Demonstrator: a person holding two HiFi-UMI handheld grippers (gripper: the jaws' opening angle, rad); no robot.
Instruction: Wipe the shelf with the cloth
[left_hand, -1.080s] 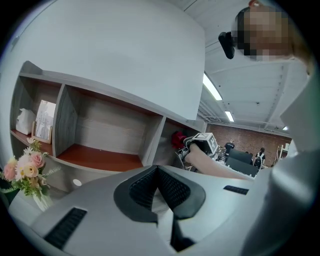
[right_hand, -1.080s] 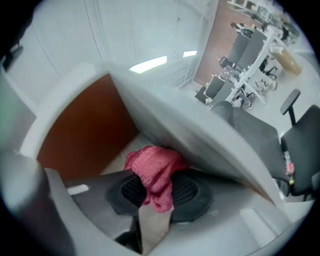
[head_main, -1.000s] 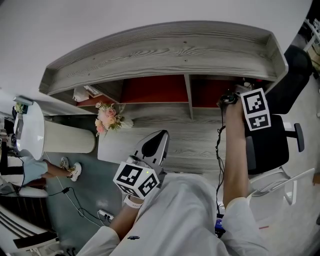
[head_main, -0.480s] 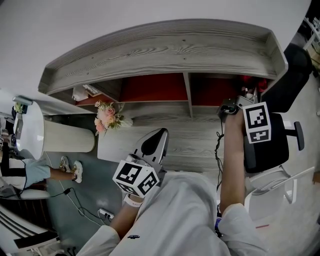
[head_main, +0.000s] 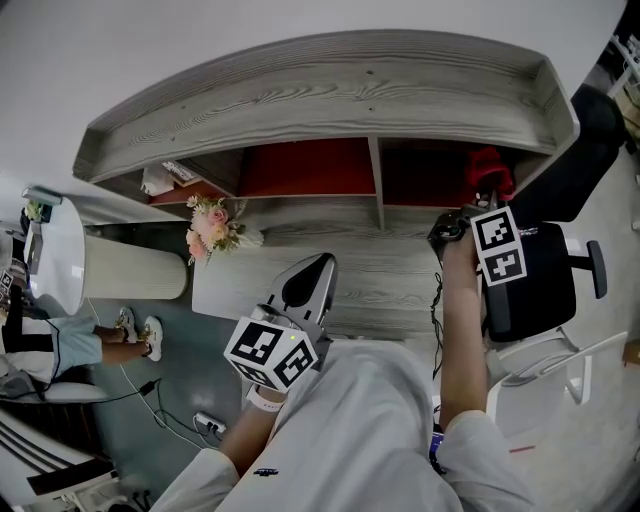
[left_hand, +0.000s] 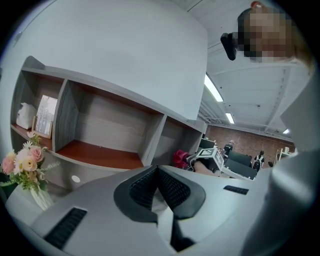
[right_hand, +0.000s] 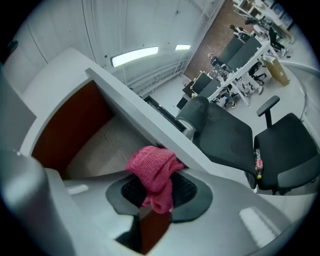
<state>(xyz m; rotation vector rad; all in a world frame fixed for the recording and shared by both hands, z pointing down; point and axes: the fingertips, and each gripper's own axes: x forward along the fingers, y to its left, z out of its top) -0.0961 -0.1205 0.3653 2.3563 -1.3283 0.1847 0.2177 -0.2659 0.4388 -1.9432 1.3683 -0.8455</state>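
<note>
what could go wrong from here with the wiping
The cloth is only bunched in the right claw, so dragging it along the shelf might tug it loose. The claw is also close to the compartment's side panel, so it might knock wood rather than wipe.

No readable text; print on the framed card (left_hand: 44, 116) on the shelf (left_hand: 105, 125) is too small
</note>
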